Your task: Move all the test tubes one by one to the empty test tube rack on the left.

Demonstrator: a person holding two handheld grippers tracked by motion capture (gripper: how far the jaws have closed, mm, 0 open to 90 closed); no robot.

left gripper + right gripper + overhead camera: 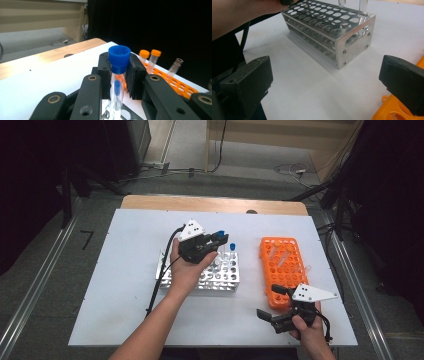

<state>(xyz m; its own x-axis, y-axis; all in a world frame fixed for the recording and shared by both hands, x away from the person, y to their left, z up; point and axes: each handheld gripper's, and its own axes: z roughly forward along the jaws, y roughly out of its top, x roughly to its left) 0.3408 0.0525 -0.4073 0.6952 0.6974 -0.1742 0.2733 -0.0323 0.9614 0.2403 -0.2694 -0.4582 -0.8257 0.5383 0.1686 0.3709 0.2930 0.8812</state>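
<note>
While the left hand-held gripper [119, 75] clamps a blue-capped tube [118, 75] above the metal rack [220, 279], the right hand-held gripper [324, 85] gapes wide over bare table [312, 87].

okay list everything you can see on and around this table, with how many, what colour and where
blue-capped tube: one, clear with blue cap, clamped between the left gripper's jaws above the metal rack
second blue-capped tube: one, clear with blue cap, standing at the metal rack's far right corner
metal rack: one, silver, middle of the table
orange rack: one, orange, right of the metal rack
orange-capped tubes: two, clear with orange caps, standing in the orange rack
uncapped tubes: two, clear, in the orange rack
table: one, white top with a wooden far edge
left gripper: one, black, shut on the blue-capped tube
right gripper: one, black, open, at the table's near right
forearms: two, entering from the bottom edge
</note>
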